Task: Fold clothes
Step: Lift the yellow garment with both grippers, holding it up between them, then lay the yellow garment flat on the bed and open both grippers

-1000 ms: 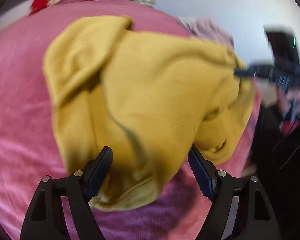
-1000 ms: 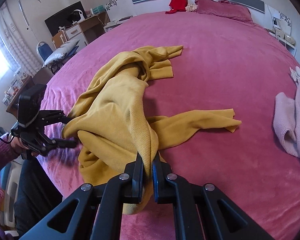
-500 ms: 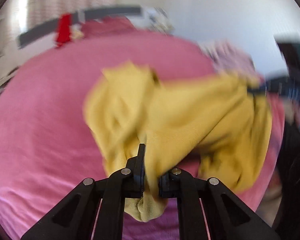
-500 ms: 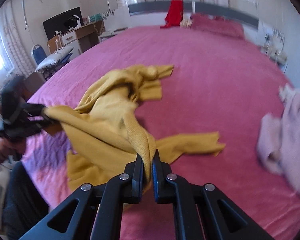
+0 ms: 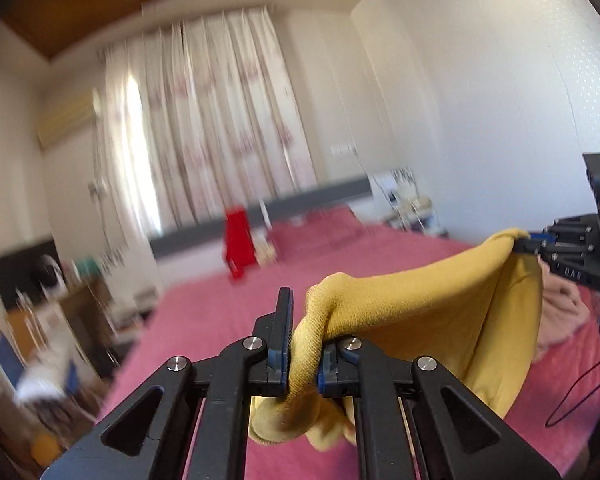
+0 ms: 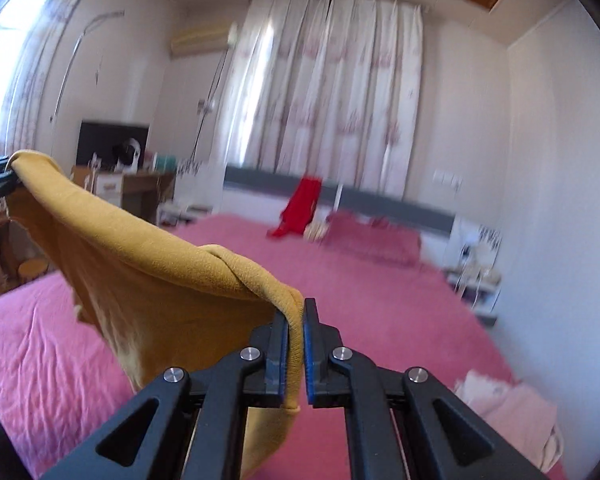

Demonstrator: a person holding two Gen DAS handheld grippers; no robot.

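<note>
A mustard-yellow knit garment (image 5: 428, 312) hangs in the air above the pink bed (image 5: 204, 320), stretched between both grippers. My left gripper (image 5: 303, 334) is shut on a bunched edge of it. My right gripper (image 6: 296, 336) is shut on another edge of the garment (image 6: 140, 264). In the left wrist view the right gripper (image 5: 534, 246) shows at the far right, pinching the garment's corner. In the right wrist view the left gripper (image 6: 8, 178) shows at the far left edge. The garment's lower part drapes down out of sight.
A pale pink garment (image 6: 512, 408) lies on the bed (image 6: 380, 292) at the right. A red garment (image 6: 300, 208) hangs at the grey headboard (image 6: 400, 204) beside pink pillows. A wooden desk with a screen (image 6: 112, 152) stands left; a small shelf (image 6: 476, 276) stands right.
My left gripper shut on the yellow garment. Both grippers then lifted it off the bed and tilted up, so the views now face the curtains and headboard.
</note>
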